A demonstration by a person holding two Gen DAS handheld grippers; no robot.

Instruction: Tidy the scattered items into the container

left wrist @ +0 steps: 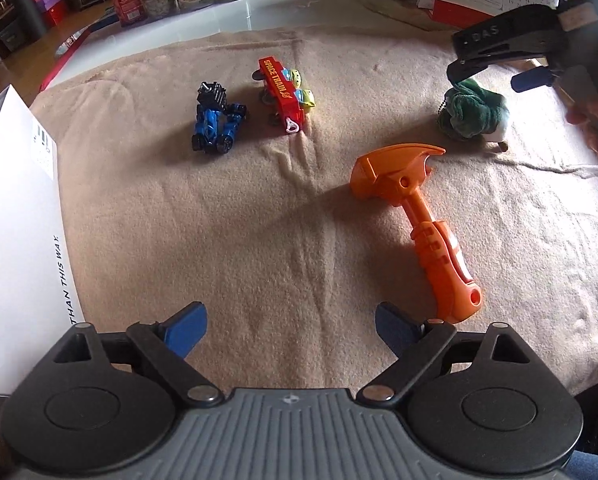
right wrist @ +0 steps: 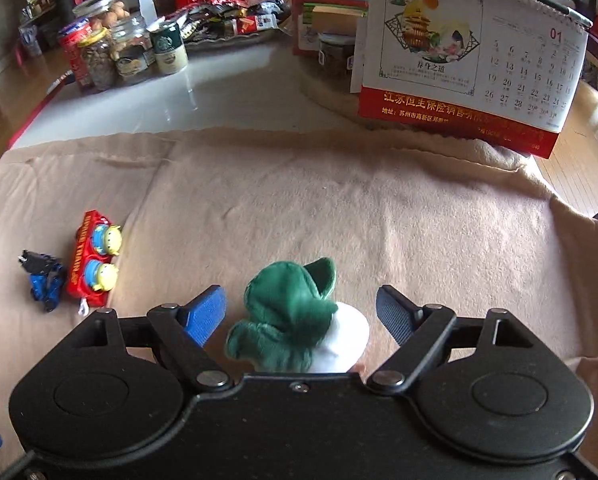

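Beside the orange toy hammer (left wrist: pixel 415 224), both the left gripper (left wrist: pixel 291 328) and the right gripper (right wrist: pixel 301 312) are gaping empty, the right straddling a green plush (right wrist: pixel 287 316) that is probably liable to squash and slip sideways.

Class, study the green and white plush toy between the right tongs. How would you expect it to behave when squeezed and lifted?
The plush toy looks soft and fuzzy, so it would probably squash between the right tongs rather than resist. It likely weighs little for its bulk. Its rounded, lumpy shape suggests it may flop or tip over on the blanket.
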